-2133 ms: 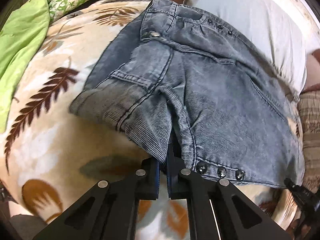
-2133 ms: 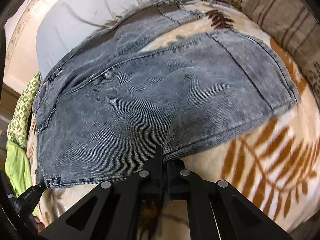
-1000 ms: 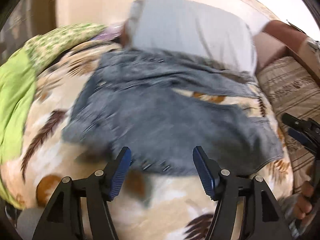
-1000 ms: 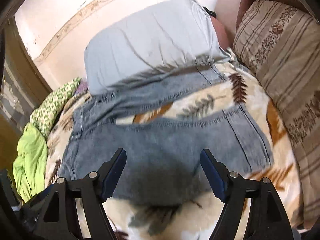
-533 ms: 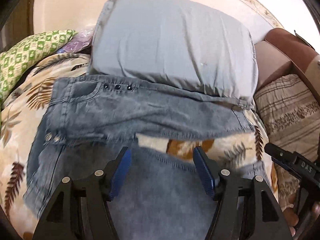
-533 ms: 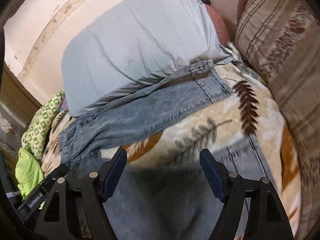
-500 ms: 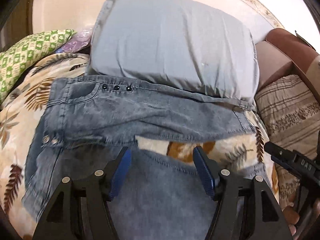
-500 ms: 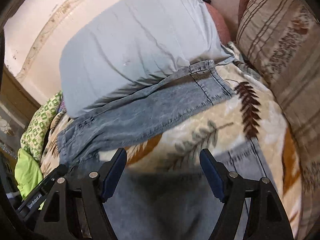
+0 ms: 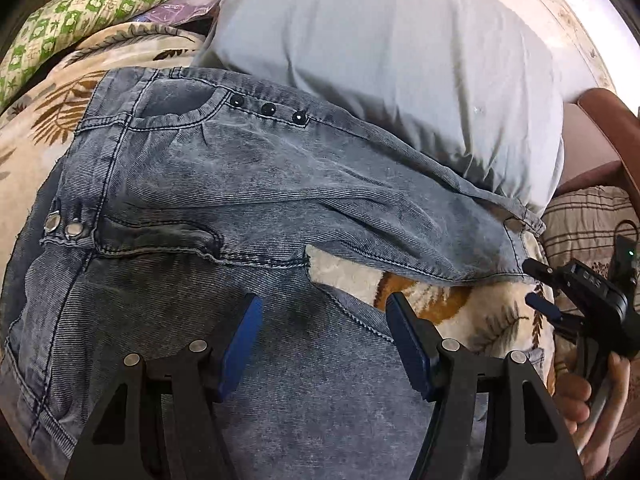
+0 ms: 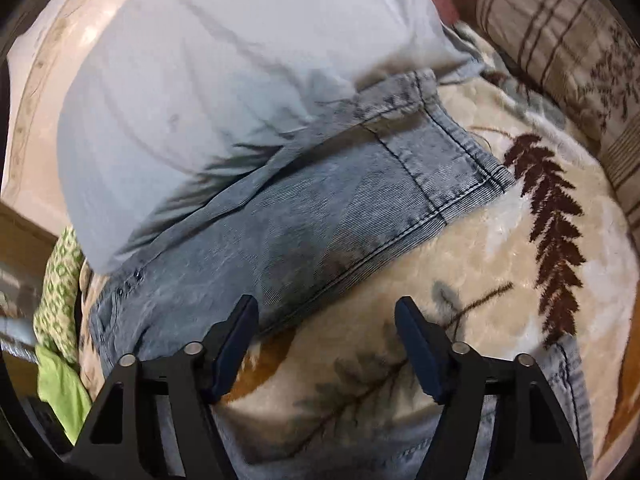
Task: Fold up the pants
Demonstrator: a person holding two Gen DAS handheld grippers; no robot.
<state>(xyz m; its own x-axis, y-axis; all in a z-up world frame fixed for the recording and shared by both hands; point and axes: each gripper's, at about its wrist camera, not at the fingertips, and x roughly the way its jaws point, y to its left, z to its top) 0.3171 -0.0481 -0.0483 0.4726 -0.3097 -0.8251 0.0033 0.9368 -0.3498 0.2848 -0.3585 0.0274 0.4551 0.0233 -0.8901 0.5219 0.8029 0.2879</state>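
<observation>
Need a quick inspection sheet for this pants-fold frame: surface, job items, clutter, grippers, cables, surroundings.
Surface: leaf-print blanket on a bed, soft and uneven.
Job's things: grey-blue denim pants spread flat, legs apart; far leg lies against the grey pillow.
Clutter: green checked cloth and bright green cloth at the left side.
Grippers: left gripper open above the near leg; right gripper open above the blanket between the legs. Neither holds anything.
Cables: thin dark cable near the right gripper's body.
Surroundings: striped cushion, pale wall.
</observation>
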